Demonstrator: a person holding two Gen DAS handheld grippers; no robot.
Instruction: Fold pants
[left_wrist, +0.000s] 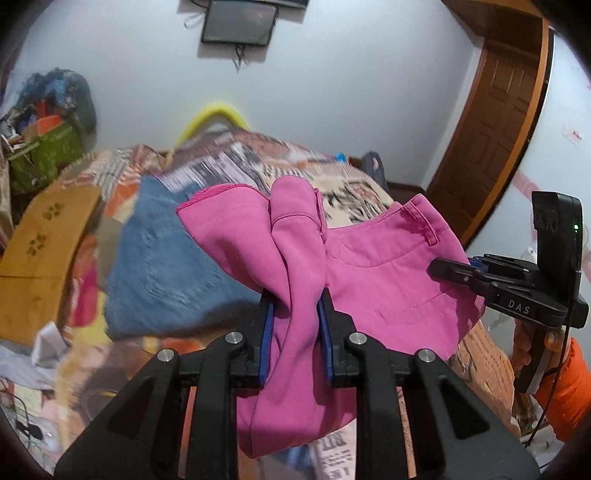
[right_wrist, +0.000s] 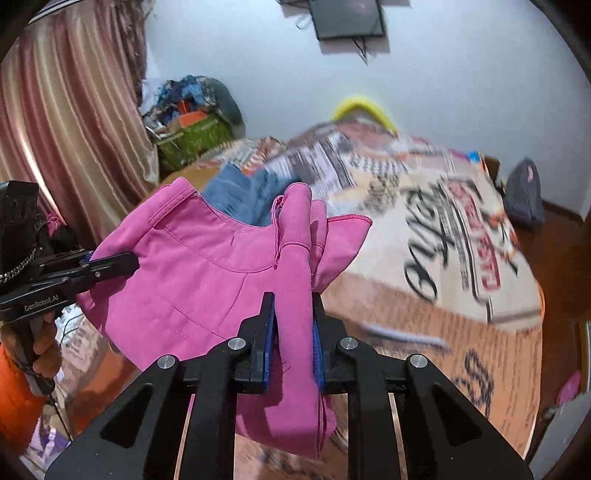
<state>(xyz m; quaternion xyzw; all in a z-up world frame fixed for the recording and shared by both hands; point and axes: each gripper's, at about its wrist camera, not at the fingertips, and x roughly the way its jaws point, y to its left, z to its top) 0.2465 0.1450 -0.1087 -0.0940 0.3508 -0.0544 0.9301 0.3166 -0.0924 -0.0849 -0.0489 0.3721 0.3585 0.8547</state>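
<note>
Both grippers' pads pinching pink pants (left_wrist: 388, 258)

This is a bedroom in a home. A bed (right_wrist: 461, 258) spread with a printed blanket fills the middle, with jeans (left_wrist: 166, 258) lying on it, and a pink satin curtain (right_wrist: 66, 122) hangs at one side. A panelled wooden door (left_wrist: 495, 122) stands in the pale wall, a small dark screen (left_wrist: 238, 22) is mounted high with loose cables under it, and a green box (right_wrist: 192, 138) heaped with clothes and oddments sits in the corner beside the bed.
</note>
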